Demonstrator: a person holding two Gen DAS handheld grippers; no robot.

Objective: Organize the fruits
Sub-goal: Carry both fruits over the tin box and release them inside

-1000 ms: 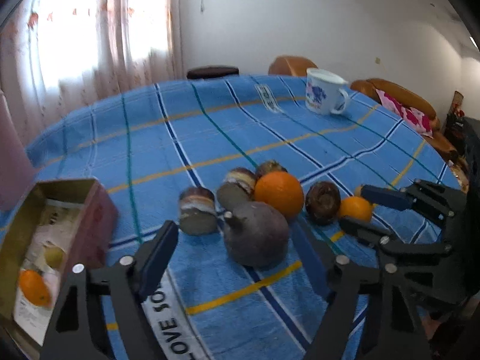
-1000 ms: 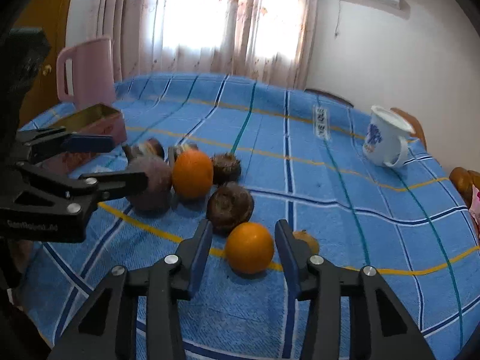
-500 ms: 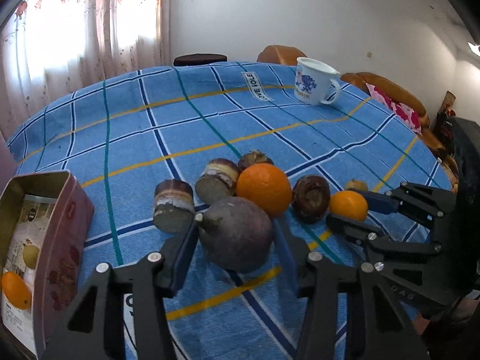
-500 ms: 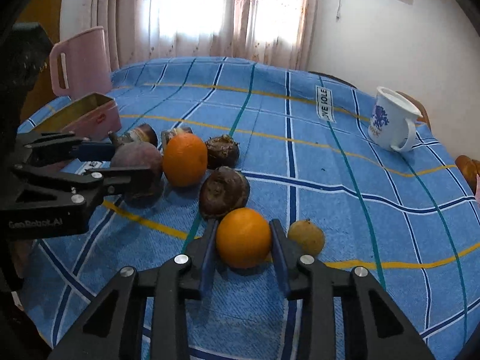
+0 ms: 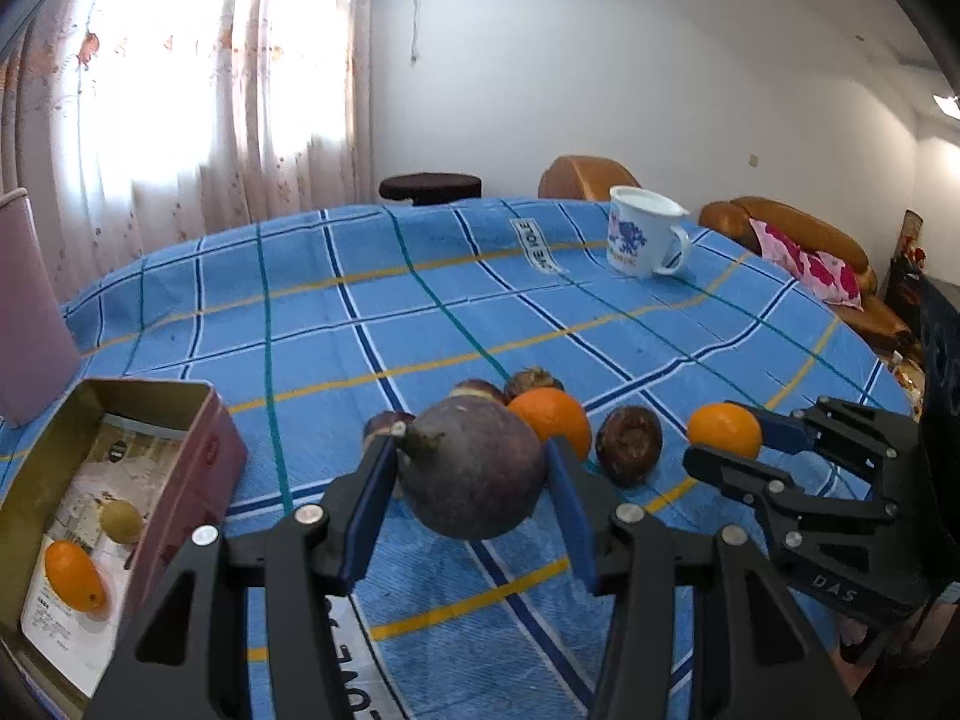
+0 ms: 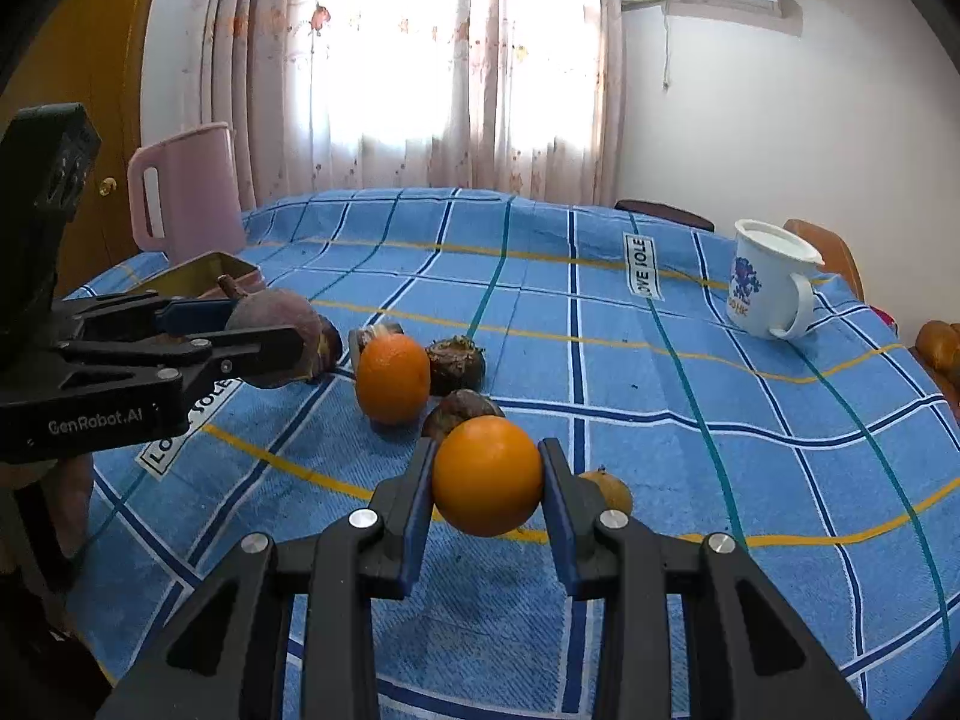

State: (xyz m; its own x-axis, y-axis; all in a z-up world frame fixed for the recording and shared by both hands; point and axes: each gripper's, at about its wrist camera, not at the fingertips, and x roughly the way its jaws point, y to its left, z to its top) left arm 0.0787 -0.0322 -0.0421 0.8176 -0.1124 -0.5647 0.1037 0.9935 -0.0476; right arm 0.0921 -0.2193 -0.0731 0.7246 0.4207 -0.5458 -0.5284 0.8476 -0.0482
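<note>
My left gripper (image 5: 471,480) is shut on a large dark purple round fruit (image 5: 474,474) and holds it above the blue checked tablecloth (image 5: 420,300); it also shows in the right wrist view (image 6: 276,324). My right gripper (image 6: 487,480) is shut on an orange (image 6: 487,483), lifted off the cloth; it shows in the left wrist view too (image 5: 724,429). A second orange (image 6: 393,378), several dark brown fruits (image 6: 456,363) and a small yellowish fruit (image 6: 609,489) lie on the cloth. An open tin box (image 5: 198,444) at the left holds a small orange fruit (image 5: 72,573) and a greenish one (image 5: 120,519).
A white mug (image 5: 645,240) with a blue print stands at the far right of the table. A pink jug (image 6: 186,192) stands at the far left behind the tin. Chairs and a sofa (image 5: 798,240) ring the table's far side.
Both grippers closed on their fruits and lifted them off the cloth: the left one on the purple fruit, the right one on the orange.
</note>
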